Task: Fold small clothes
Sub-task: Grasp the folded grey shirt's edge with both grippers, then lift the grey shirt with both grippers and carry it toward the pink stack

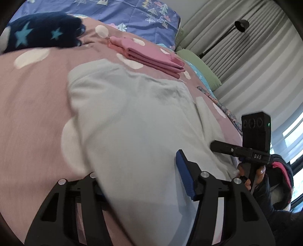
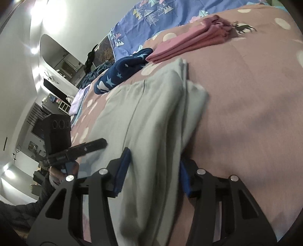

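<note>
A: Right gripper [image 2: 154, 170] has the pale grey-green cotton garment [image 2: 149, 113] bunched between its blue pads.

B: Yep, folded pink cloth [image 2: 189, 45] sits beyond on the dusty-pink polka-dot bedspread [image 2: 246, 94].

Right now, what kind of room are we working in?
Most likely a bedroom: the pale garment lies on a bed's pink spotted cover, with a blue patterned pillow at the head and curtains alongside. Folded pink clothes sit further up.
</note>
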A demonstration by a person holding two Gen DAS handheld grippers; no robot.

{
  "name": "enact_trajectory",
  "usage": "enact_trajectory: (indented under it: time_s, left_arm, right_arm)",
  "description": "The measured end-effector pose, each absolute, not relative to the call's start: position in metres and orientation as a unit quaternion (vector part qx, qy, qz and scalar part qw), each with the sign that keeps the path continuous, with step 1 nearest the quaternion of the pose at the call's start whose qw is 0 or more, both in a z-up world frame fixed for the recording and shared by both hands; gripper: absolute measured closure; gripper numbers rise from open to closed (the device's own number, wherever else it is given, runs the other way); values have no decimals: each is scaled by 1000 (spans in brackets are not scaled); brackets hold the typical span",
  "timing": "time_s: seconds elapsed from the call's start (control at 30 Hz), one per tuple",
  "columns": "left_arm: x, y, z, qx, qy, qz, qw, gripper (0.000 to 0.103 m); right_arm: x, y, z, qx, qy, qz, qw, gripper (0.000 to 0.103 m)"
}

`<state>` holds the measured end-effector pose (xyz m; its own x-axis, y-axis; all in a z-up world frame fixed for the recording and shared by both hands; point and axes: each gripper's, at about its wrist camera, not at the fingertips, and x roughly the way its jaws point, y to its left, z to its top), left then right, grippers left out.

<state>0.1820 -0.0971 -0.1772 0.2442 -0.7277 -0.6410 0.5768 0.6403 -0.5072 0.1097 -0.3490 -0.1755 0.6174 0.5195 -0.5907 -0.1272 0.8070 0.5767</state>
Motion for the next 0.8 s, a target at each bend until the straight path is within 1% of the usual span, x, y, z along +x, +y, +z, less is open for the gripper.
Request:
enact_trajectory:
  time_s: [0.03,0.07,0.13,0.17,0.2,0.23,0.27,0.33,0.43,0.6,0.8]
  left_arm:
    - [186,-102,-177,-73,451,-414,787,50]
    - [190,-106,-177,-69,451,-411,789,52]
    - [194,-107,-177,-66,454,-403,792,63]
    - [195,-106,-176,-65,455,-398,794,66]
    - [194,-105,-175,-62,454,-393,797,70]
    - [191,-105,-173,-55,452,-390,800,73]
    - [187,-106,-170,-45,448,-385,806,74]
    - [176,-110,-158,-19,432,-374,821,80]
    - [163,-114,-133,-5,406,-368,837,84]
    - [138,-117,-79,22,343,-385,857,84]
    - [132,-135,-12,58,282,-391,874,84]
  right_arm:
    - [117,-347,-176,241,397,187,865,55]
    - [124,-344,-176,235,399,186,867,58]
    - [135,-342,-176,229,400,179,869,66]
    - [136,-342,-175,229,402,175,869,71]
    - [134,-342,-174,230,401,169,871,74]
    - [131,-341,-173,228,399,165,873,79]
    - [127,-338,-170,226,397,160,875,83]
    - [118,-333,-161,219,386,146,884,87]
    - [103,-319,-137,197,358,132,903,88]
    - [71,-297,-85,139,298,106,938,89]
    - [45,-298,-20,94,216,81,969,89]
